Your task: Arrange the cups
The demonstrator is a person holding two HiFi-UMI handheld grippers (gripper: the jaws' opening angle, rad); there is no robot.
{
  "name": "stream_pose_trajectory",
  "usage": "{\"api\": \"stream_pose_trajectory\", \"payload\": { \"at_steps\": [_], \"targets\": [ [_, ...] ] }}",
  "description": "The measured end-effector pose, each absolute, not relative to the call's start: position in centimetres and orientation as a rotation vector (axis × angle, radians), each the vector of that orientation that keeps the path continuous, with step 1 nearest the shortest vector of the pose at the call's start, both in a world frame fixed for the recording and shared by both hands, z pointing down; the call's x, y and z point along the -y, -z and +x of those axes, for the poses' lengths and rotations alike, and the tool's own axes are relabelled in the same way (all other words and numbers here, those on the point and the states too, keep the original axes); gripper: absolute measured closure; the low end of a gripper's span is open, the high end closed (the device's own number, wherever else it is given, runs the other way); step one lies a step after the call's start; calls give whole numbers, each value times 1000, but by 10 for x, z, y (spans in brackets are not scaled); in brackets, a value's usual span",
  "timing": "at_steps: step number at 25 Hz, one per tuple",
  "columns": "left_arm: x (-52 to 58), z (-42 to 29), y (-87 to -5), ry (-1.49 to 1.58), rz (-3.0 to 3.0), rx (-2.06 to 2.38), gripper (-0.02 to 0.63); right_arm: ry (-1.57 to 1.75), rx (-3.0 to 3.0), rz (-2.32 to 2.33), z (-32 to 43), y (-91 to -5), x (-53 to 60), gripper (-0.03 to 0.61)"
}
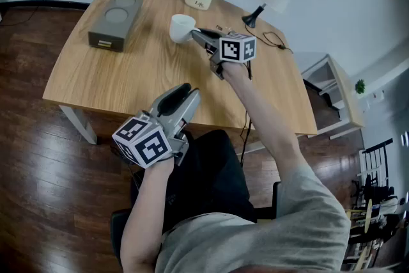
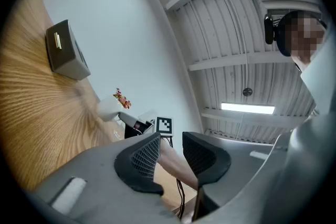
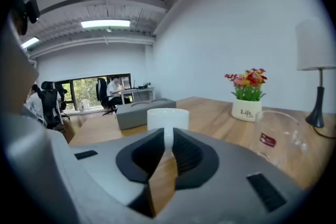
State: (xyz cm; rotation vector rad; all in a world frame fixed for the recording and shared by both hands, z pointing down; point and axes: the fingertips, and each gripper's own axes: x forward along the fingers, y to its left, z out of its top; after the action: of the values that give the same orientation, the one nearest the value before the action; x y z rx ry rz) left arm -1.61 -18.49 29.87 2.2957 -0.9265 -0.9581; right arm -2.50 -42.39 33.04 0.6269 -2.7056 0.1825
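My right claw (image 1: 198, 36) is clenched on the white cup (image 1: 182, 27), by its handle I think. I'd hold it level and move slowly toward the grey holder (image 1: 115, 21). My left claw (image 1: 185, 94) is released, empty.

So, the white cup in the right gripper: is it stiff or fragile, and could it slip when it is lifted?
The white cup looks like glazed ceramic, so probably rigid, rather heavy for its size, and breakable if dropped. The right gripper pinches only its thin handle, so the cup may pivot or slip between the pads.
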Motion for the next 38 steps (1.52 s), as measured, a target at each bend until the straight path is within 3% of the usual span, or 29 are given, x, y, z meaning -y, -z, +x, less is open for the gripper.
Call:
{"api": "stream_pose_trajectory", "payload": {
  "at_steps": [8,17,27,29,31,32,36,38],
  "targets": [
    [186,-21,-301,997,2254,899,492,-105,2867,509,-140,-276,439,512],
    [189,-44,-305,1052,2196,947,492,-42,2810,558,-225,-289,481,512],
    [191,-63,-311,1085,2134,985,492,-118,2802,515,-251,-305,486,513],
    [191,-62,-313,1076,2139,983,492,-78,2732,567,-247,-313,488,487],
    [190,-62,-314,1068,2144,986,492,-62,2691,580,-240,-319,483,377],
    [189,-63,-314,1064,2148,988,492,-63,2692,572,-234,-319,478,368],
    [188,-65,-314,1058,2151,1002,492,-67,2758,513,-193,-316,445,372],
    [187,-67,-314,1054,2146,1023,493,-65,2803,458,-165,-317,423,422]
  ]
}}
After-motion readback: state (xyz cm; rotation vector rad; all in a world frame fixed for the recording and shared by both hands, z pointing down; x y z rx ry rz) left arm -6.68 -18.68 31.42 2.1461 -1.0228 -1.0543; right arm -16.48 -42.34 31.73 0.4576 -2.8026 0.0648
